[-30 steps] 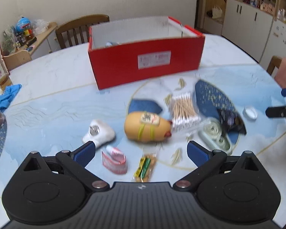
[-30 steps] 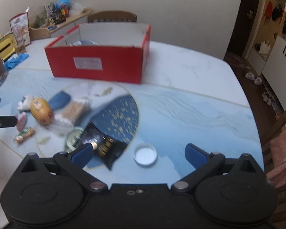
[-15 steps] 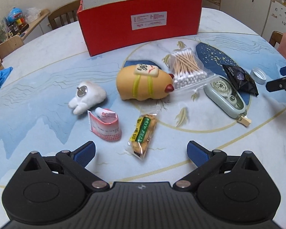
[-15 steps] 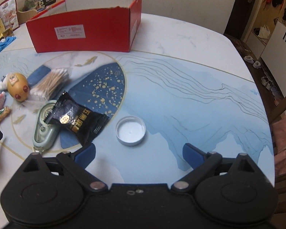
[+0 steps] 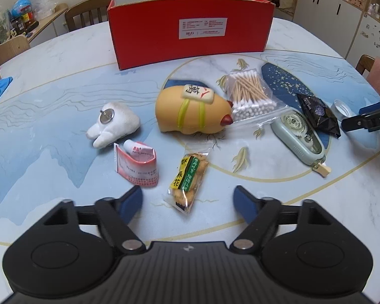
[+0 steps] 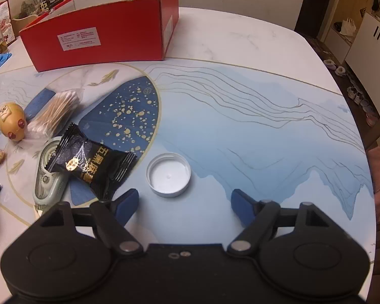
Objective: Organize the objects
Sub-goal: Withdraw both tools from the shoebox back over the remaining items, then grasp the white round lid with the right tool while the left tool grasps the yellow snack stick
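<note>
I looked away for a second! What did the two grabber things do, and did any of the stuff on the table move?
Both came down closer to the table. The left gripper now hangs over the snack packet, the right gripper over the white cap. Their jaws have just been closing partway but grip nothing yet. The red box, yellow toy and cotton swabs stayed put.

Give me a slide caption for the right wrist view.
Right gripper open above white lid, black candy packet alongside.
</note>
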The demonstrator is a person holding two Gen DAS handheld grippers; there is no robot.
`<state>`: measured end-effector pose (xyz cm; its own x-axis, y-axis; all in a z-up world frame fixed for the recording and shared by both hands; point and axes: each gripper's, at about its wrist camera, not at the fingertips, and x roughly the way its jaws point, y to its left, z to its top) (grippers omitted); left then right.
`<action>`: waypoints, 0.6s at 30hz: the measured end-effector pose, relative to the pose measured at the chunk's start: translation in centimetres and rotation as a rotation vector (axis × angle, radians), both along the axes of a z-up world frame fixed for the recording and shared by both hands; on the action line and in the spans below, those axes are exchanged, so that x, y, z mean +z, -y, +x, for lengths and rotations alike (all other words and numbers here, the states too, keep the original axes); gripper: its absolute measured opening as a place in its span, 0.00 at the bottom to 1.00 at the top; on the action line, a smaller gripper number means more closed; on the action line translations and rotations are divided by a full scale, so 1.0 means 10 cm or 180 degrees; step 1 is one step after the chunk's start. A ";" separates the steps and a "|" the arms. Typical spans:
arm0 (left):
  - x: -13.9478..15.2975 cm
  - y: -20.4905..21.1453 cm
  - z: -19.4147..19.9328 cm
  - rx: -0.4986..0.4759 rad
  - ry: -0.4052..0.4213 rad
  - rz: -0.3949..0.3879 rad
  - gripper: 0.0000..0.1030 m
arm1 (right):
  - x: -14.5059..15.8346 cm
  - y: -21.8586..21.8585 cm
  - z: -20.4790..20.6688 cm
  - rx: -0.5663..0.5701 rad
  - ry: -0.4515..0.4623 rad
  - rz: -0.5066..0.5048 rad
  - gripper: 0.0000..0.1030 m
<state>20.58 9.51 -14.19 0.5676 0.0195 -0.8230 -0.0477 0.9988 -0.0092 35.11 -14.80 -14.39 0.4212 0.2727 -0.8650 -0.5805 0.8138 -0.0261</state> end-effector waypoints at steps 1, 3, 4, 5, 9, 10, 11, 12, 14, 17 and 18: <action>0.01 0.01 0.00 -0.0012 0.0004 -0.0010 0.66 | -0.01 -0.01 0.01 -0.0004 -0.0008 -0.0003 0.75; 0.03 0.02 0.01 -0.0040 0.0007 -0.0049 0.57 | -0.02 -0.02 0.01 -0.0011 -0.0009 -0.0012 0.74; 0.03 0.03 0.02 -0.0057 0.0004 -0.0060 0.55 | -0.02 -0.03 0.01 -0.0011 -0.0001 -0.0011 0.74; 0.03 0.03 0.03 -0.0069 -0.0004 -0.0060 0.53 | -0.01 -0.04 0.01 -0.0009 0.0001 -0.0009 0.74; 0.05 0.06 0.06 -0.0112 -0.0016 -0.0119 0.40 | -0.01 -0.09 0.02 0.0002 0.0006 0.0006 0.68; 0.05 0.06 0.07 -0.0115 -0.0023 -0.0129 0.39 | 0.00 -0.11 0.02 0.0009 0.0008 0.0013 0.66; 0.06 0.07 0.09 -0.0117 -0.0031 -0.0127 0.37 | 0.00 -0.13 0.01 0.0016 0.0014 0.0020 0.63; 0.06 0.08 0.10 -0.0118 -0.0038 -0.0112 0.33 | 0.00 -0.14 0.01 0.0025 0.0020 0.0022 0.60; 0.06 0.08 0.13 -0.0106 -0.0056 -0.0091 0.30 | 0.01 -0.17 0.00 0.0045 0.0028 0.0025 0.55; 0.07 0.07 0.17 -0.0078 -0.0087 -0.0128 0.21 | 0.02 -0.20 0.00 0.0048 0.0051 0.0026 0.44; 0.07 0.07 0.18 -0.0069 -0.0096 -0.0134 0.21 | 0.02 -0.20 0.00 0.0039 0.0056 0.0033 0.39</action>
